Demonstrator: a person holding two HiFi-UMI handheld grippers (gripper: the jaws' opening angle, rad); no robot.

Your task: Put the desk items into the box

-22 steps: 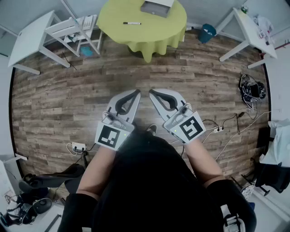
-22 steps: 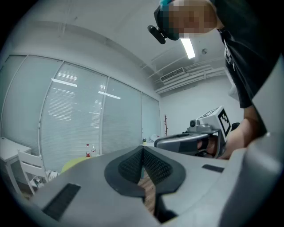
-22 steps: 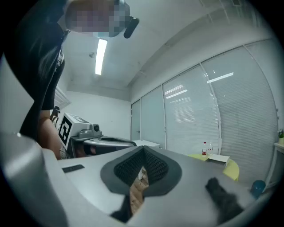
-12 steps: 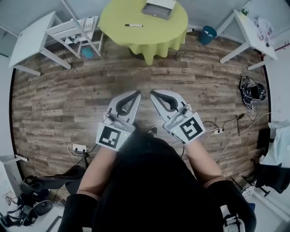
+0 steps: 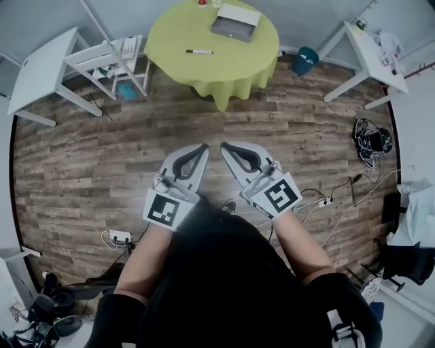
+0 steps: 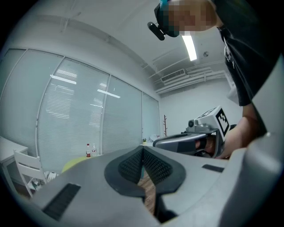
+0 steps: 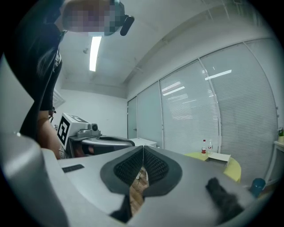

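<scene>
Box and marker on green table, top centre; left gripper and right gripper hover mid-frame, jaws closed, empty.

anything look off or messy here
Nothing looks spilled or damaged. On the green table the marker lies flat and the box sits level near the far edge. The only untidy spot is the tangle of loose cables on the wood floor at the right. The left claw and right claw are shut and empty.

bottles: cut by top edge | box: contents unreadable | clutter on white desk: too small to tell
</scene>
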